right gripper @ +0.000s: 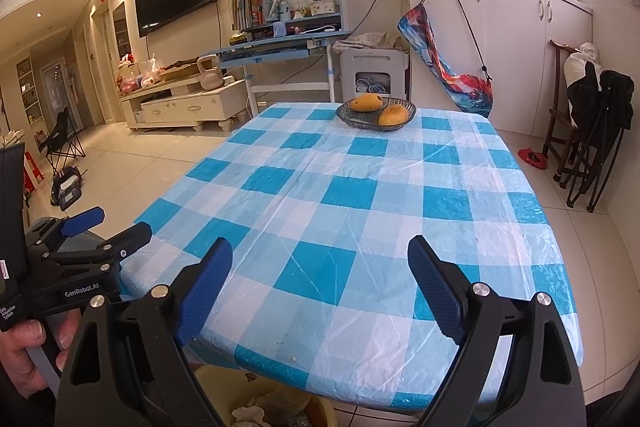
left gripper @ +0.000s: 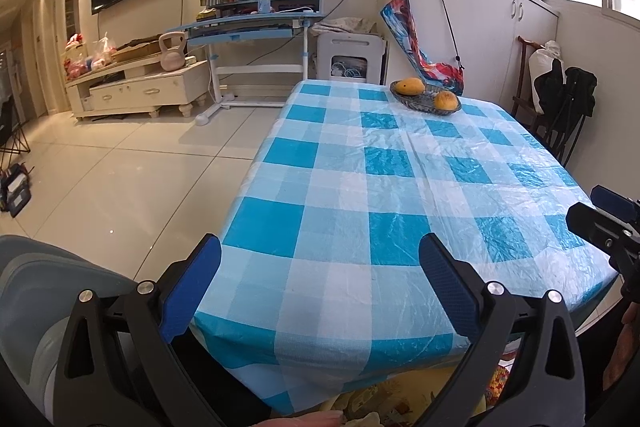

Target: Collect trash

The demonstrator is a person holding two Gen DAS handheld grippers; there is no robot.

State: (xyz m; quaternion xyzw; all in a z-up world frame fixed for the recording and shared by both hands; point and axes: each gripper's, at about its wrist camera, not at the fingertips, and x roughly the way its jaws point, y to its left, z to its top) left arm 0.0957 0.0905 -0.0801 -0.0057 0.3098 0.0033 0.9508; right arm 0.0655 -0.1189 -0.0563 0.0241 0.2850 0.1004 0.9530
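Both grippers spread wide and empty over the near edge of a checked table

The left gripper point(left gripper: 320, 259) and right gripper point(right gripper: 320, 263) each hold nothing, their black frames carrying blue, finely ribbed pads point(right gripper: 434, 291) set far apart. Under them a crinkled, glossy plastic tablecloth point(left gripper: 380, 187) in blue and white squares drapes over the table. The trash, crumpled pale paper point(right gripper: 250, 415), lies in a round yellow bin point(right gripper: 224, 373) just below the table's near edge. At the far end sits a dark woven oval basket point(right gripper: 360, 121) holding two smooth orange mangoes point(right gripper: 394, 115)
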